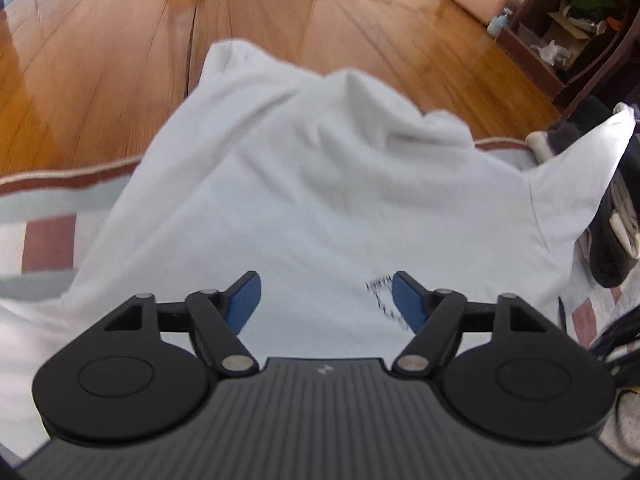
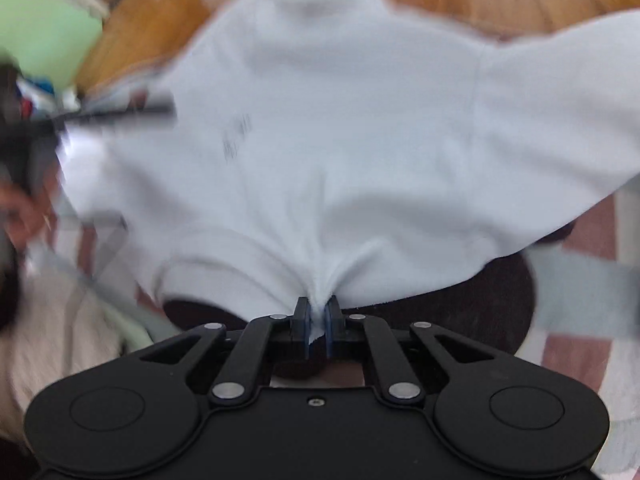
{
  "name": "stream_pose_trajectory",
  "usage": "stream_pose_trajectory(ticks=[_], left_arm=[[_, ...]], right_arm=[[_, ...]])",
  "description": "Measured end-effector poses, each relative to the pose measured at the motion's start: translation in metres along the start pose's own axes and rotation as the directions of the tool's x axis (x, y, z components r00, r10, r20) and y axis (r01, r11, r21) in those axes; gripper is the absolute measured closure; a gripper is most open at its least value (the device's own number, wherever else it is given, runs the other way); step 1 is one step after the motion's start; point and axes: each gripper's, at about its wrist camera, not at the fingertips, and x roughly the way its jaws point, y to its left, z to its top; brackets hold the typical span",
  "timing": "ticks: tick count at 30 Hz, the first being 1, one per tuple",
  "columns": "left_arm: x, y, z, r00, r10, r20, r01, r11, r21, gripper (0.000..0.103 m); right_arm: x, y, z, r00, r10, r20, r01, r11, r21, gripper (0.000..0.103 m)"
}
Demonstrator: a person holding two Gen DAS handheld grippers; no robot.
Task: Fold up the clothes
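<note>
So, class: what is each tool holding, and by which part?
The right tool pinches the white T-shirt by a bunched edge; the left tool holds nothing.

The small dark print [image 1: 386, 300] on the white shirt [image 1: 304, 184] is smeared, and my right blue pad [image 1: 408, 304] covers part of it, so I cannot read it. At the right edge of that frame, dark clothes [image 1: 612, 216] are cut off. In my right wrist view, the left side blurs: a hand [image 2: 20, 204] and a dark streak [image 2: 116, 114] I cannot identify.
</note>
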Motion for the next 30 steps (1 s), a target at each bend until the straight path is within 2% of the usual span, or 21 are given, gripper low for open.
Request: stream_pose_trajectory(ticks=[3, 6, 7, 9, 10, 11, 12, 14, 15, 16, 19, 20, 21, 23, 25, 26, 28, 30], left_arm=[[0.013, 0.006, 0.001, 0.999, 0.011, -0.043, -0.013, 0.999, -0.034, 0.029], [0.021, 0.012, 0.002, 0.995, 0.059, -0.074, -0.063, 0.997, -0.052, 0.029], [0.021, 0.015, 0.004, 0.994, 0.075, -0.074, -0.079, 0.995, -0.059, 0.029], [0.016, 0.022, 0.011, 0.992, 0.11, -0.062, -0.114, 0.991, -0.07, 0.029], [0.012, 0.027, 0.015, 0.991, 0.121, -0.049, -0.124, 0.989, -0.075, 0.029], [0.007, 0.032, 0.017, 0.993, 0.117, -0.032, -0.119, 0.989, -0.089, 0.028], [0.004, 0.039, 0.018, 0.994, 0.105, -0.019, -0.107, 0.988, -0.114, 0.026], [-0.002, 0.051, 0.02, 0.997, 0.079, -0.003, -0.078, 0.983, -0.168, 0.026], [-0.002, 0.057, 0.021, 0.997, 0.076, 0.004, -0.073, 0.979, -0.192, 0.026], [-0.003, 0.061, 0.021, 0.997, 0.078, 0.01, -0.074, 0.974, -0.214, 0.026], [-0.005, 0.071, 0.022, 0.997, 0.077, 0.03, -0.066, 0.96, -0.273, 0.026], [-0.005, 0.074, 0.022, 0.997, 0.074, 0.034, -0.061, 0.953, -0.298, 0.026], [-0.005, 0.078, 0.021, 0.997, 0.071, 0.035, -0.056, 0.944, -0.324, 0.026], [-0.006, 0.083, 0.021, 0.997, 0.059, 0.048, -0.039, 0.934, -0.356, 0.026], [-0.006, 0.084, 0.023, 0.996, 0.062, 0.063, -0.035, 0.934, -0.356, 0.026], [-0.006, 0.084, 0.025, 0.995, 0.067, 0.071, -0.037, 0.935, -0.354, 0.026], [-0.004, 0.083, 0.026, 0.994, 0.077, 0.082, -0.043, 0.936, -0.35, 0.026], [0.0, 0.082, 0.026, 0.994, 0.073, 0.082, -0.04, 0.937, -0.347, 0.026]], right_arm=[[0.028, -0.005, 0.008, 0.992, 0.003, -0.126, 0.002, 0.999, 0.041, 0.092], [0.016, -0.005, 0.015, 0.991, -0.013, -0.135, 0.027, 0.994, 0.105, 0.082], [0.007, -0.004, 0.017, 0.993, -0.029, -0.119, 0.042, 0.993, 0.112, 0.078], [-0.024, -0.001, 0.024, 1.0, -0.018, -0.013, 0.02, 0.989, 0.146, 0.078], [-0.044, -0.001, 0.027, 0.998, 0.035, 0.051, -0.043, 0.983, 0.176, 0.078], [-0.064, -0.002, 0.03, 0.987, 0.105, 0.118, -0.128, 0.97, 0.205, 0.078], [-0.085, -0.003, 0.033, 0.967, 0.171, 0.187, -0.212, 0.95, 0.228, 0.078], [-0.117, 0.0, 0.045, 0.923, 0.274, 0.269, -0.343, 0.905, 0.252, 0.078], [-0.13, 0.004, 0.054, 0.908, 0.302, 0.29, -0.378, 0.889, 0.259, 0.078], [-0.14, 0.01, 0.063, 0.902, 0.311, 0.299, -0.393, 0.878, 0.274, 0.075], [-0.162, 0.026, 0.09, 0.893, 0.318, 0.318, -0.42, 0.841, 0.341, 0.062], [-0.167, 0.03, 0.1, 0.895, 0.31, 0.32, -0.42, 0.825, 0.377, 0.061], [-0.167, 0.038, 0.112, 0.904, 0.288, 0.317, -0.406, 0.813, 0.418, 0.061], [-0.174, 0.051, 0.129, 0.94, 0.186, 0.287, -0.311, 0.815, 0.489, 0.061], [-0.19, 0.069, 0.145, 0.97, 0.049, 0.237, -0.166, 0.848, 0.503, 0.061], [-0.197, 0.077, 0.153, 0.976, -0.026, 0.216, -0.086, 0.866, 0.492, 0.061], [-0.209, 0.092, 0.164, 0.976, -0.127, 0.179, 0.036, 0.897, 0.441, 0.061], [-0.216, 0.101, 0.163, 0.962, -0.198, 0.186, 0.103, 0.899, 0.426, 0.061]])
